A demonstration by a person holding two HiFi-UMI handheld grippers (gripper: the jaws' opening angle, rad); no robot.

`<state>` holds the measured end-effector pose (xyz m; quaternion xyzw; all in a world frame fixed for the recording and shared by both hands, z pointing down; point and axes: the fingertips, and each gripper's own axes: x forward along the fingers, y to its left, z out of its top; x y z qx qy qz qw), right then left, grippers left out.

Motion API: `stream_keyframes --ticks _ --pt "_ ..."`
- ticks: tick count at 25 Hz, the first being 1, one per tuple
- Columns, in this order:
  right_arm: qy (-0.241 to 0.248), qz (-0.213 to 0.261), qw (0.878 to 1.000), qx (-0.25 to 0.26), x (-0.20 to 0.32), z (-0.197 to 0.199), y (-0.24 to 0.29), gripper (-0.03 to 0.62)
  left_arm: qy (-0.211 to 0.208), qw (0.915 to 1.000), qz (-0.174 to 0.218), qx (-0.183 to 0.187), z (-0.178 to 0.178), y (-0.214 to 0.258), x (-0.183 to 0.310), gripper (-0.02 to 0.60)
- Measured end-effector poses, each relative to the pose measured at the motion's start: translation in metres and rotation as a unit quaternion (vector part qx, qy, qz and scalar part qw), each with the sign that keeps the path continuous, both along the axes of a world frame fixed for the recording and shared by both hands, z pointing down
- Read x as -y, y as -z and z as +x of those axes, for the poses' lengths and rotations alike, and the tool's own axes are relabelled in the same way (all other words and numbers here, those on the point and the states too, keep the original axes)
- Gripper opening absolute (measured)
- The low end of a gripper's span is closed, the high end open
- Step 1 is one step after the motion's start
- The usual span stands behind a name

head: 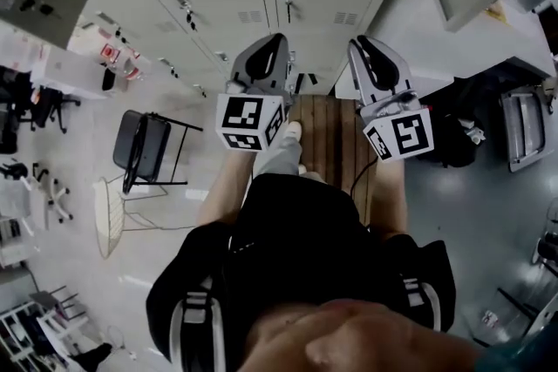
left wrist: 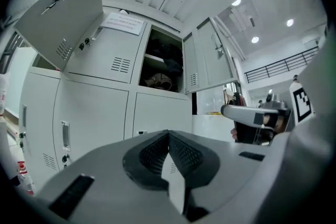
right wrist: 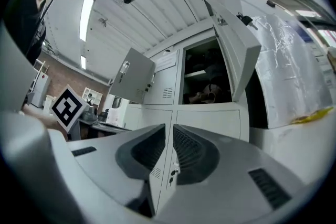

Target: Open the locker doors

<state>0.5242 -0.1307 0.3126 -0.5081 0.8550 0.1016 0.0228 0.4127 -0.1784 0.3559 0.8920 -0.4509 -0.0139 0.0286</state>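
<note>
Grey lockers point(left wrist: 94, 113) face me, an upper door point(left wrist: 210, 63) swung open; I hold my left tool point(left wrist: 168, 135) pinched together, empty, and my right tool point(right wrist: 168, 127) narrowly parted on nothing.

Left gripper point(left wrist: 169, 136): grey, dark ribbed pads pressed together, nothing between them
Lockers point(left wrist: 94, 107): pale grey metal bank straight ahead, vented doors
Upper left door point(left wrist: 63, 18): swung open, tilted out from the bank's top row
Middle compartment point(left wrist: 163, 68): open, dark items on its shelf
Door at its right edge point(left wrist: 207, 63): swung open
Lower doors point(left wrist: 157, 115): closed
Right gripper point(left wrist: 252, 115): near the bank's right edge, level
</note>
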Motion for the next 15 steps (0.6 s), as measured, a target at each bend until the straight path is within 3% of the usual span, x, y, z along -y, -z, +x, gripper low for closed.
stream_keyframes --ticks 6,15 --pt "-0.007 -0.046 0.999 0.012 0.007 -0.013 -0.042 0.046 0.016 0.9993 -0.034 -0.003 -0.007 -0.026 0.001 0.011" --pt "-0.027 -0.079 0.996 0.012 0.002 -0.003 -0.072 0.015 0.010 0.9987 -0.051 -0.007 0.001 -0.042 0.002 0.011"
